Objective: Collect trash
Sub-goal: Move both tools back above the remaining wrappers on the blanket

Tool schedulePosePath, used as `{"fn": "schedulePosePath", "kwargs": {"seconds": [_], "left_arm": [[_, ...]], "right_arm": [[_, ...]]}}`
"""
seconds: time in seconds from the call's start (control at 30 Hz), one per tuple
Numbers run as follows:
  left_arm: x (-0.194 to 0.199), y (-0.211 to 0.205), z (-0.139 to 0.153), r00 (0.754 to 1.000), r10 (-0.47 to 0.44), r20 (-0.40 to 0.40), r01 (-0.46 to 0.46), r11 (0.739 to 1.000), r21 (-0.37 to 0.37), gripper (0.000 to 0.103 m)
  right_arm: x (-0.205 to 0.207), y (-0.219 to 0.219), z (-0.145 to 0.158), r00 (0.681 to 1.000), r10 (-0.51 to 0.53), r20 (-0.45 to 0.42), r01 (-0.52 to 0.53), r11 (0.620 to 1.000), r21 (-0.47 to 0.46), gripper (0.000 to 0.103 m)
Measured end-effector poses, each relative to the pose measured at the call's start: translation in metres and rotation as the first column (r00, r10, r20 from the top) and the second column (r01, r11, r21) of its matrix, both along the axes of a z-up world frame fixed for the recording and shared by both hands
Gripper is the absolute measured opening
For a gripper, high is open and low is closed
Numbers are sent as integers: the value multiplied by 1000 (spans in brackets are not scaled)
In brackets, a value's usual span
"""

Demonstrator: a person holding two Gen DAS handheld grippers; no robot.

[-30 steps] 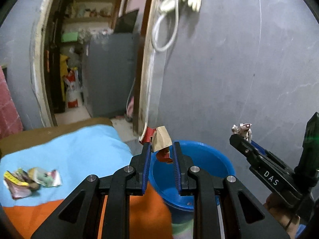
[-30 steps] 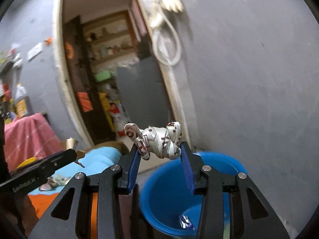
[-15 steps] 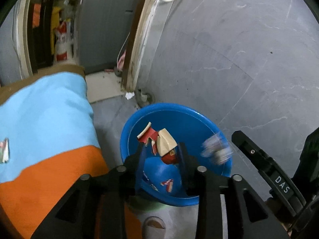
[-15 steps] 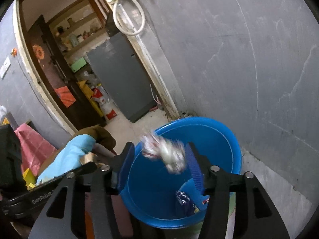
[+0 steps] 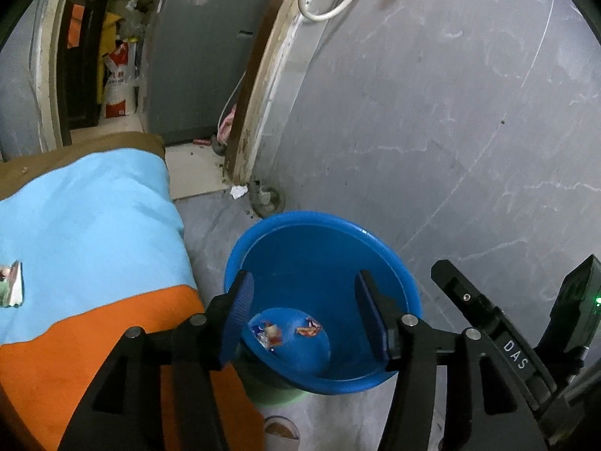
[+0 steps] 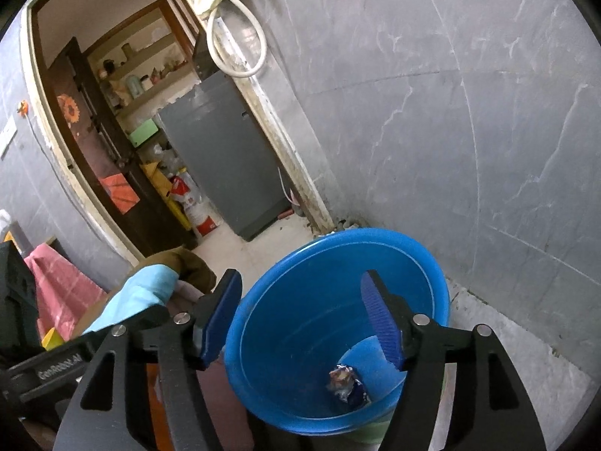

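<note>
A: Where's the trash?

B: Crumpled wrappers (image 5: 268, 332) lie at the bottom of the blue plastic tub (image 5: 387, 259); one foil wad (image 6: 347, 383) shows there too.

A: And each gripper?

B: The left gripper (image 5: 304, 315) and right gripper (image 6: 304, 319) hover over the tub, jaws just opened, nothing between them; probably so the scraps drop in.

A: More trash?

B: Perhaps a wrapper (image 5: 9, 287) at nine o'clock on the bed's blue cloth (image 5: 86, 203); it's cut off.

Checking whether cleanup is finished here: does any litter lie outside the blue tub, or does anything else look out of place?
Yes. A crumpled white scrap lies on the floor by the door frame, outside the blue tub. A wrapper also sits on the light blue cloth at the left edge. Other wrappers are inside the tub.
</note>
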State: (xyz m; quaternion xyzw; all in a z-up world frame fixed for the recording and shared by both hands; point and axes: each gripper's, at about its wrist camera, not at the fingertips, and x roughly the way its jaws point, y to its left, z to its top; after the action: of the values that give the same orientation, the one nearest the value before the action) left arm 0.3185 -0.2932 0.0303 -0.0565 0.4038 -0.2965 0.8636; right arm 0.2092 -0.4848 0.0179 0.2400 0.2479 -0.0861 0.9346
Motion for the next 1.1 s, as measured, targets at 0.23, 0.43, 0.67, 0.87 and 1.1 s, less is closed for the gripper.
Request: {"fn": "schedulePosePath", "kwargs": {"seconds": [0.23,0.43,0.67,0.87,1.1], "left_arm": [[-14,23,24,986,78,144,-76,997,-15,68],[-30,61,47,941,195,277,-193,981,-37,91],[-65,125,66,828,351,438,-352,933,-82,101],[-90,175,77,752,429,500,-439,892,-105,101],[-122,223,76,667,479,570,-512,851,-115,101]], "right_arm": [[-8,11,18,996,-22,85,29,996,-85,80],[-17,32,34,984,-1,176,33,983,-178,92],[-25,75,52,946,82,313,5,963,-269,103],[-29,125,65,894,211,395,-59,930,-363,103],[-40,180,76,816,321,481,-96,895,-435,103]]}}
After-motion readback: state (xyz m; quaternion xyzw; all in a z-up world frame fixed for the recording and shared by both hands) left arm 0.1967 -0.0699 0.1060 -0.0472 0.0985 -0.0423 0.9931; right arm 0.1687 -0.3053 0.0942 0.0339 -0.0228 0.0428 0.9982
